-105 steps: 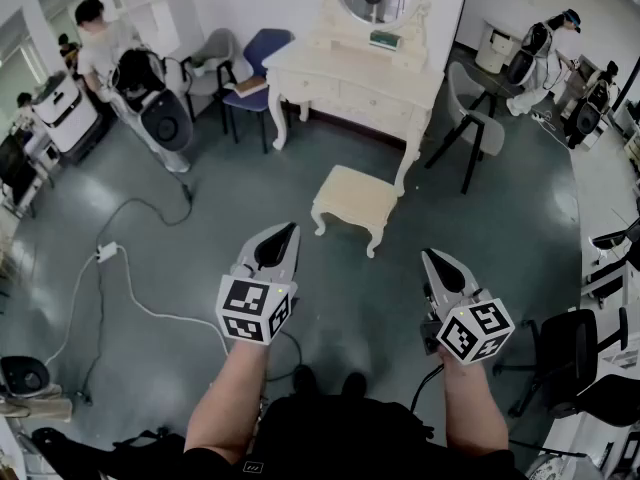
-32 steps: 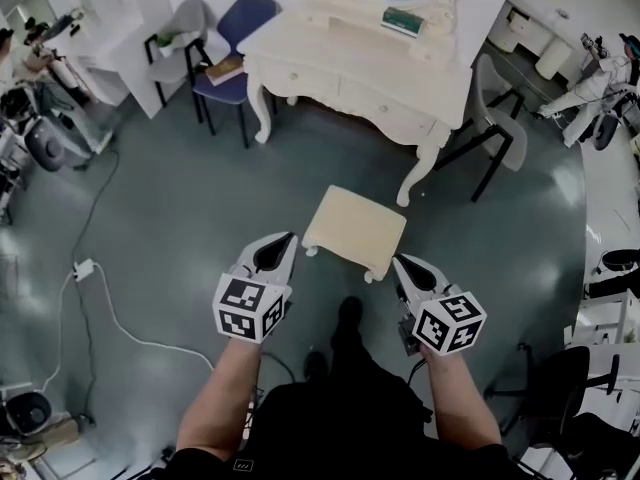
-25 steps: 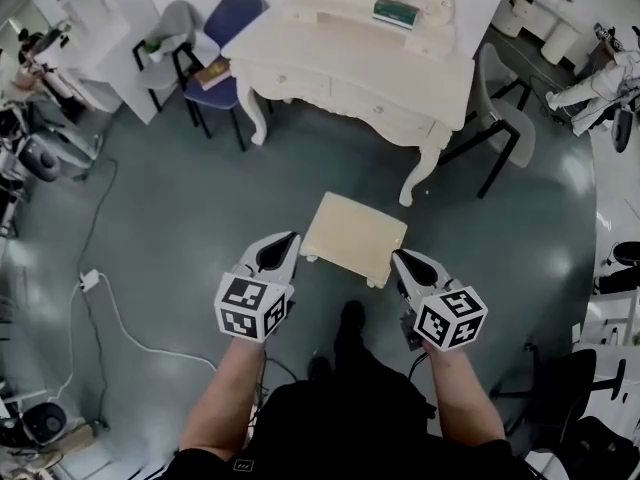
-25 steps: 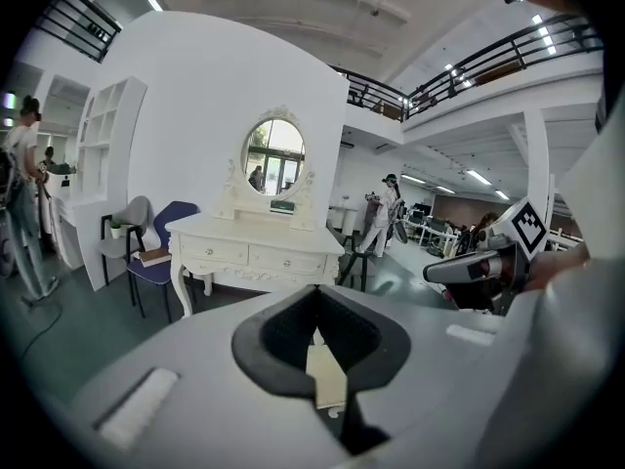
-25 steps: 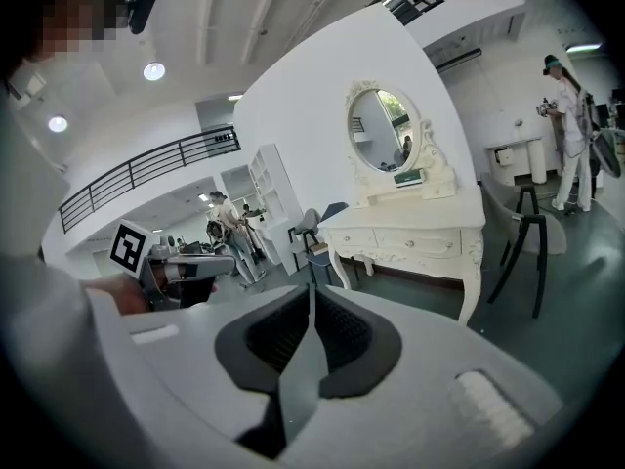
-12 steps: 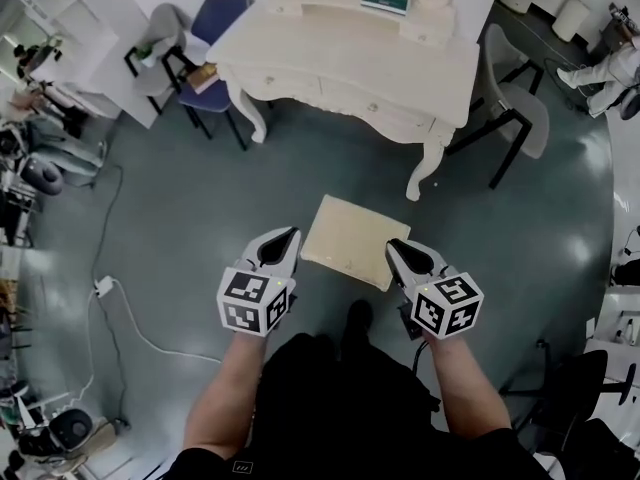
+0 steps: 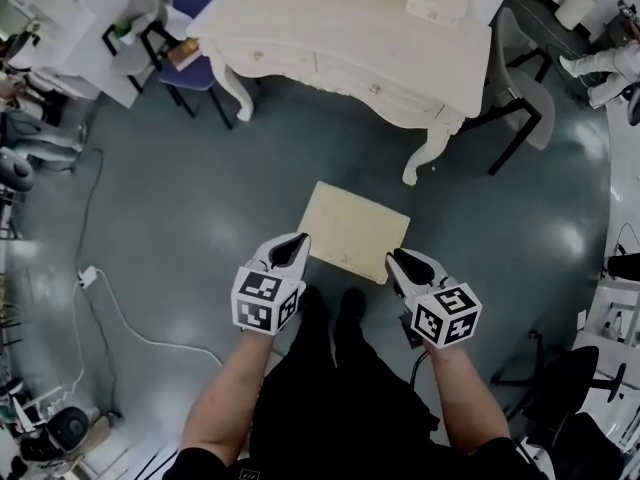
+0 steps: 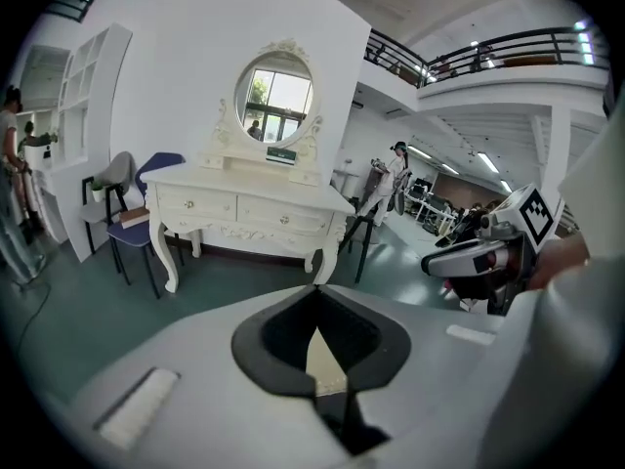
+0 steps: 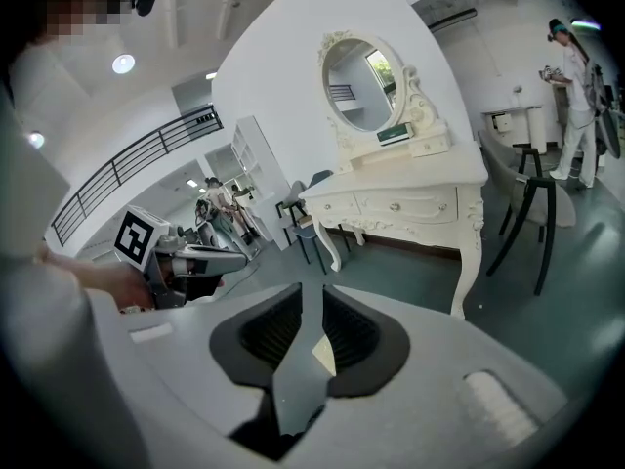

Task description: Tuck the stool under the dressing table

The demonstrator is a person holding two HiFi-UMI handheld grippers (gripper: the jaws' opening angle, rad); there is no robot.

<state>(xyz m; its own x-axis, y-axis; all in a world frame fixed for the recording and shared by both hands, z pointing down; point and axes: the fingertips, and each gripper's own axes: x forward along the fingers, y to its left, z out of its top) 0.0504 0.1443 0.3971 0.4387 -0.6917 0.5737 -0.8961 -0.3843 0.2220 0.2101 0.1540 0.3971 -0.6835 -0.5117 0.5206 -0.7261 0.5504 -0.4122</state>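
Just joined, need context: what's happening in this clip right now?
A person with a gripper in each hand stands over the stool, which sits out on the floor in front of the dressing table, not yet tucked under. The left gripper, shut, and the right gripper, whose jaws have just been opening with nothing gripped, flank its near edge.

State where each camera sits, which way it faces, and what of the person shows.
Head view: on the person's head, looking steeply down at the stool before the table; forearms, left gripper and right gripper show.
Left gripper view: on the left gripper, facing the table along shut jaws; right gripper at right.
Right gripper view: on the right gripper, facing the table; its jaws have just been opening, nothing between them; left gripper at left.
Shared: both gripper views show the table and mirror.
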